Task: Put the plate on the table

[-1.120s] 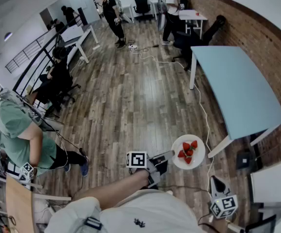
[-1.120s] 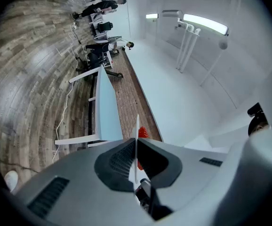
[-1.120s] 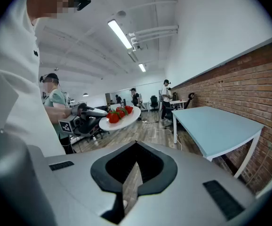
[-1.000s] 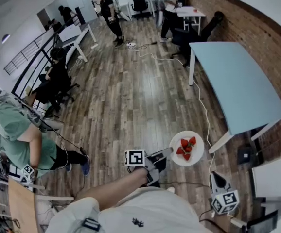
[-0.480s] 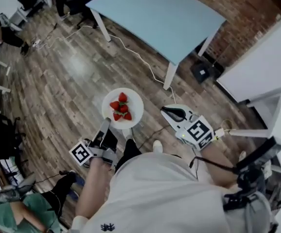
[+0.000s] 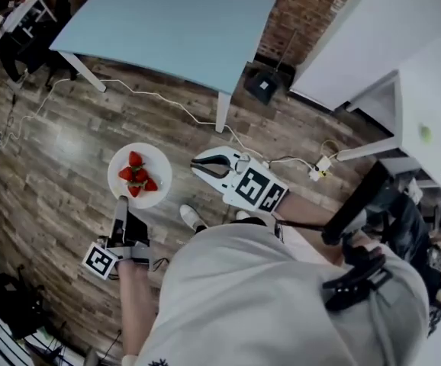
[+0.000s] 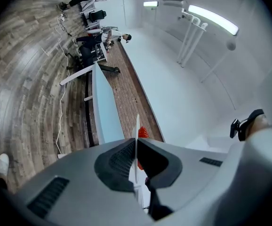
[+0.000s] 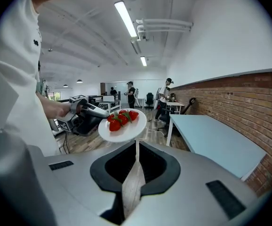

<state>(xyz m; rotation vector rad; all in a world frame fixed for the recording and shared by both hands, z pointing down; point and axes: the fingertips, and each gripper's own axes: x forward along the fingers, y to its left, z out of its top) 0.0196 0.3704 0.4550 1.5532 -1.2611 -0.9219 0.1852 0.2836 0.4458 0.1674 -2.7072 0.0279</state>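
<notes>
**Room, left to right.** I see a plank floor (image 6: 45, 166) with a white cable (image 6: 159, 101) trailing over it. Beyond it stands a pale blue table (image 6: 167, 21) on white legs. A brick wall (image 6: 312, 6) runs behind the table, and white furniture (image 6: 373, 59) sits far right. The right gripper view adds strip lights (image 8: 125, 19) and people (image 8: 130, 93) standing far down the room.

**Plate** (image 6: 159, 171). White and round, carrying strawberries (image 6: 136, 175). It is held in the air over the floor, left of the table's near leg and apart from the table.

**Left gripper** (image 6: 121, 203). My tongs are clamped on the plate's near rim.

**Right gripper** (image 6: 199, 163). It is near the plate's right side and apart from it, with its tongs pressed together on nothing.

**Hard to make out.**
- In the left gripper view the plate shows edge-on, as a thin white line between the jaws, with one strawberry peeking past.
- My white shirt (image 6: 266, 303) fills the bottom of the head view and partly covers both arms.
- A black box (image 6: 264, 88) sits by the table's corner. I cannot tell what kind it is.

**Markings.**
- Each marker cube (image 6: 100, 259) bears black-and-white squares.
- A small black print (image 8: 35, 42) on the shirt is too small to read.
</notes>
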